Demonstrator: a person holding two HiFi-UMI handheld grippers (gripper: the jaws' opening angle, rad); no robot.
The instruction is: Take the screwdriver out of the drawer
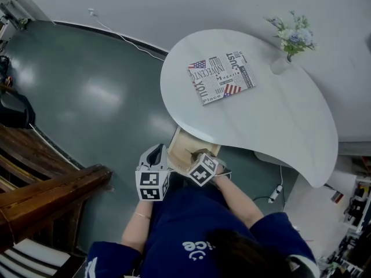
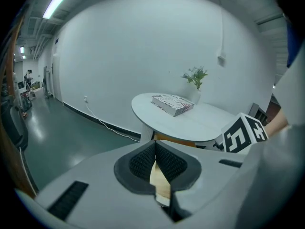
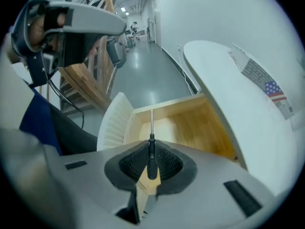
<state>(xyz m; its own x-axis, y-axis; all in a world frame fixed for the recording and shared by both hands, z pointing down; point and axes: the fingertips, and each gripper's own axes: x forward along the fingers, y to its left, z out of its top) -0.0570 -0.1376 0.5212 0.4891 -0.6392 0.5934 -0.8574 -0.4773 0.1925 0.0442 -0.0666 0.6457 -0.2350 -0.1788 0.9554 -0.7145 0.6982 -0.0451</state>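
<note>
Two grippers: right gripper (image 3: pixel 151 149) jaws clamped on screwdriver (image 3: pixel 151 160) over open drawer (image 3: pixel 190 132); left gripper (image 2: pixel 155 149) jaws closed, empty. Extraction step, likely; next, lift clear onto surface (image 3: pixel 228 94).

Head view: the book (image 1: pixel 221 77) lying on the white table (image 1: pixel 278 120) is showing a newsprint-style cover. "JUST" is reading clearly near its far edge, "YOU" at its left end and "Place" along its near edge. A longer headline, seemingly "INNOCENT", is running beside a flag motif. The smaller print is staying illegible. White lettering on the person's blue shirt (image 1: pixel 191 225) is appearing upside down and partly hidden, so it is unreadable. The left marker cube (image 1: pixel 152 185) and right marker cube (image 1: pixel 203 169) are displaying black-and-white square codes with no characters.
</note>
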